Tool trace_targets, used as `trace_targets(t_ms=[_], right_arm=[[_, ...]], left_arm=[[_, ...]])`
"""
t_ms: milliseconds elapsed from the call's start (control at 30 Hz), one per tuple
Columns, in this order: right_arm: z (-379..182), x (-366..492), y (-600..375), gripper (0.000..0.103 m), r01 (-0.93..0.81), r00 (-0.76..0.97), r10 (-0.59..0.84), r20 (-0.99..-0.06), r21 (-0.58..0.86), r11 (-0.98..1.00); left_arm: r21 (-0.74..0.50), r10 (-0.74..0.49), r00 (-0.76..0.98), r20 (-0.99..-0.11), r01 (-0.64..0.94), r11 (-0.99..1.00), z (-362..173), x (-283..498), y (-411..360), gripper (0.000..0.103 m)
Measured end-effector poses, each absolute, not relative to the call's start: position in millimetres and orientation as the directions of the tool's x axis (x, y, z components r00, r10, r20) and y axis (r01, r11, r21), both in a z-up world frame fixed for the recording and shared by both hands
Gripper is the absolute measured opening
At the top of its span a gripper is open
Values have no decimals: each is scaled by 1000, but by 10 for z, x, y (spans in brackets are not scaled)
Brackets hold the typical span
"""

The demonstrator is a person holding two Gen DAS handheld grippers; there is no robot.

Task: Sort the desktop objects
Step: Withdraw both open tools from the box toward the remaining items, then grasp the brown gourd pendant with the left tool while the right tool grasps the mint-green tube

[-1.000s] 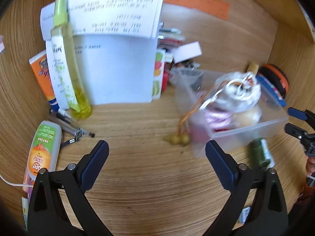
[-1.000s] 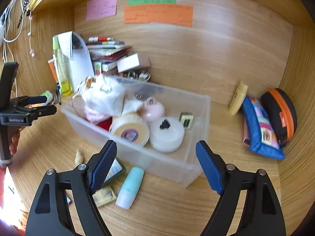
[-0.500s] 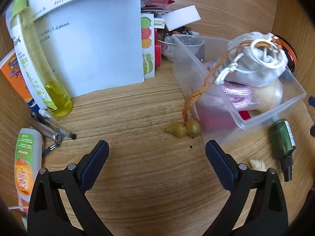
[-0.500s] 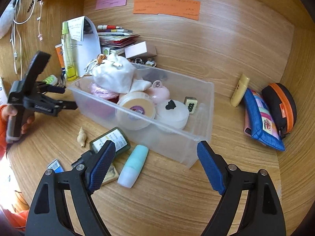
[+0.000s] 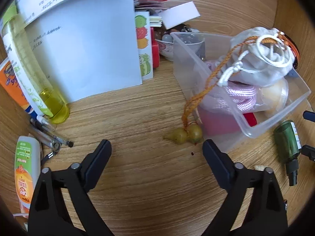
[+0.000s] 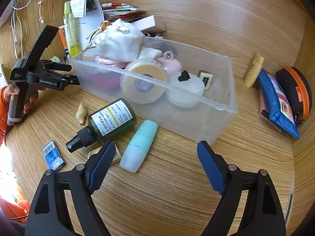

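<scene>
- The left gripper (image 5: 156, 151) hovers low over the wood-grain desk (image 5: 137, 186), fingers spread wide, holding nothing.
- The right gripper (image 6: 153, 157) is also wide apart and empty, low in the frame.
- Two glossy yellow-green gourd charms (image 5: 184, 134) on an orange braided cord (image 5: 204, 86) lie at centre, seemingly touching the clear plastic bin (image 5: 275, 118).
- A dark green pump bottle (image 6: 106, 123) and a mint tube (image 6: 139, 146) lie in front of the bin.

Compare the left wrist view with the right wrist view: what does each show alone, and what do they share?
Only the left wrist view shows the two gourd charms on an orange cord and the pens. Only the right wrist view shows the mint tube, blue pouch and left hand-held gripper. Both show the clear bin, white drawstring bag, green pump bottle and yellow-green bottle.
</scene>
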State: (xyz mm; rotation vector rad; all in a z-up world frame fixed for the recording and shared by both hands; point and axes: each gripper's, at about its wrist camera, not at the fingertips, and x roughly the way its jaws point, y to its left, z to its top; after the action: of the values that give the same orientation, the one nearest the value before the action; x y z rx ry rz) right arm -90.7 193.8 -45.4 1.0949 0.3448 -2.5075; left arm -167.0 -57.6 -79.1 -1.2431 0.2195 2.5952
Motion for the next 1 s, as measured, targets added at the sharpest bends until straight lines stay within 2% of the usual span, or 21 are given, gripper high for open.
trace_targets(t_ms=[33,200,300,733,900,1000], right_arm=[[-452,-906,1934,83,441,-622,-249,-743,-69,-895],[-450,-896,1909,83,456,-617,-253,-745,-77,-886],[-454,-895,1894,83,459,-616,-251,-747,-80,-885],[-543,-973,1877,83,457,-583,-253,-772,-53,-888],[-563,-984,1879,83,450,-576,-254,-777,-43,-892],[-558,-985,1893,83,444,-580,-257,-773,-34,-896]], left_arm=[[28,167,-603,-780,-301,-953,-789,-1661,-561,86],[8,223,-575,-788,-371,-928,-806,-1644,-497,62],[8,243,-570,-785,-402,-916,-823,-1629,-465,55],[19,268,-562,-783,-452,-892,-878,-1625,-432,53],[16,296,-552,-779,-491,-871,-887,-1624,-332,27],[33,283,-561,-778,-487,-873,-894,-1579,-304,26]])
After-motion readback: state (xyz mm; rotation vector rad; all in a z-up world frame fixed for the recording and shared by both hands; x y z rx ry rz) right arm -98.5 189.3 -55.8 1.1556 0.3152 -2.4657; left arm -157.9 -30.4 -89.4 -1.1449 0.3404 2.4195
